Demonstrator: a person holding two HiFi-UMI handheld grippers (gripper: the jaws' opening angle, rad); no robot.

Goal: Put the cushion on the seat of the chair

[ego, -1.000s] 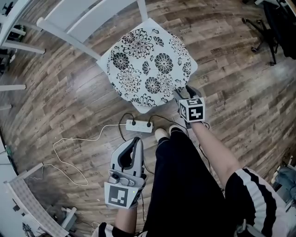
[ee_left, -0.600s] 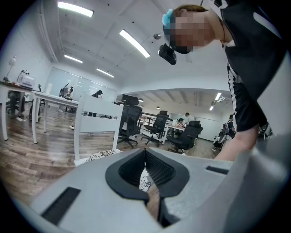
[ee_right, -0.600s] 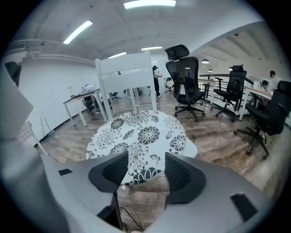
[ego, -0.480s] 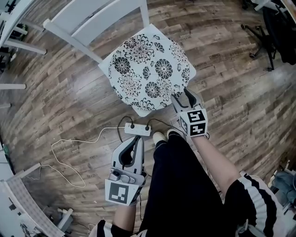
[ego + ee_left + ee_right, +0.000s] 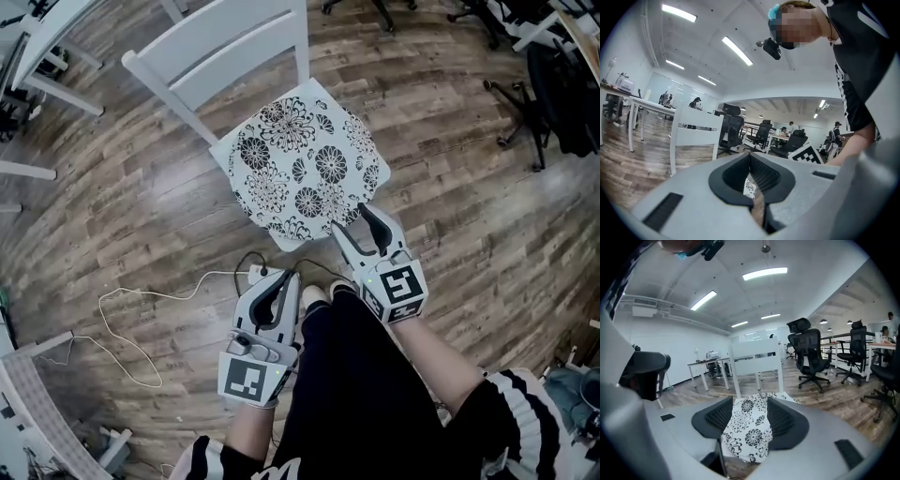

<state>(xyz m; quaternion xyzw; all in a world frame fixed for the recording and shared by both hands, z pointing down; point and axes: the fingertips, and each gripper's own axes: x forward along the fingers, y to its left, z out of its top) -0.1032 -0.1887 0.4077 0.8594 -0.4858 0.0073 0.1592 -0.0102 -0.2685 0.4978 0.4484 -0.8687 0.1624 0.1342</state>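
Black-and-white floral cushion lies on the chair seat. My right gripper, jaws spread, is at the cushion's near edge. My left gripper, pressed together and empty, hangs nearer me.

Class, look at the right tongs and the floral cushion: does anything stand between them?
Nothing visible does. The right tongs stand open just at the cushion's near corner, and the cushion lies flat on the white chair's seat.

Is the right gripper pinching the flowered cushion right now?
No, the right gripper's fingers stand wide apart, not closed on the flowered cushion, which lies on the white chair.
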